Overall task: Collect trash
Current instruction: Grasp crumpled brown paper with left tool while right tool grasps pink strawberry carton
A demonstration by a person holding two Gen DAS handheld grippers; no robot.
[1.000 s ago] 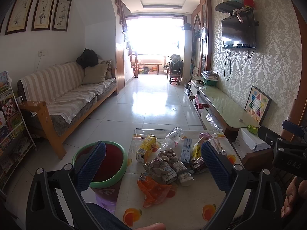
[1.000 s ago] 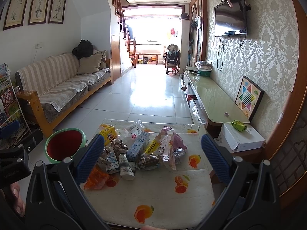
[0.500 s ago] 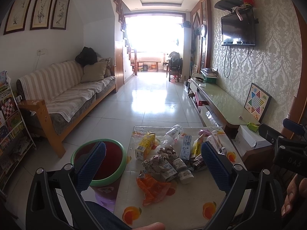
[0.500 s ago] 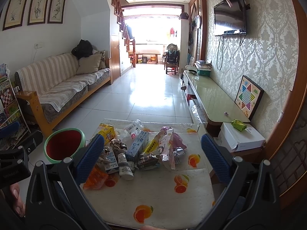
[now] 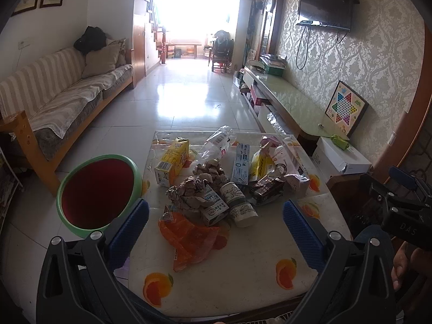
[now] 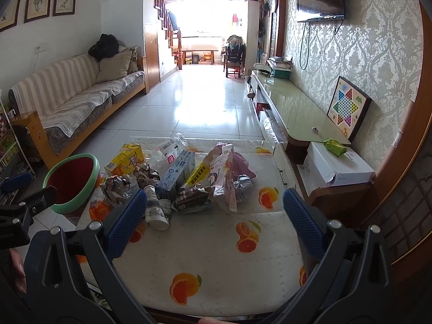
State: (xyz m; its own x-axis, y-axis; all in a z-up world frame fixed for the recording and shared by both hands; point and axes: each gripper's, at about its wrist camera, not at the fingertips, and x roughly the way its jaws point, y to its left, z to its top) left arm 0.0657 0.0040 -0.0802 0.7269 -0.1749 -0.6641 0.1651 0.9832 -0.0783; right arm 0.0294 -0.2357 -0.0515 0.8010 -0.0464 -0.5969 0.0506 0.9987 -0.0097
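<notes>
Both tongs (image 5: 216,226) (image 6: 214,217) have dipped closer to the trash pile (image 5: 216,186).

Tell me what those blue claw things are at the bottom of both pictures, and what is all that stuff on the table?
Those blue claws are grabbers. A person holds one in each hand, and a little camera sits on each, looking out between its two fingers. One picture comes from the left gripper, the other from the right gripper. Both are wide open and hold nothing.

In front of them is a table with a cloth printed with oranges. On it lies a heap of trash: a yellow drink carton, a squashed clear bottle, crumpled paper, a paper cup lying on its side, and an orange plastic bag nearest the left grabber. Beside the table, on the left, stands a bin with a green rim, red inside. That is probably where the trash will go.
</notes>
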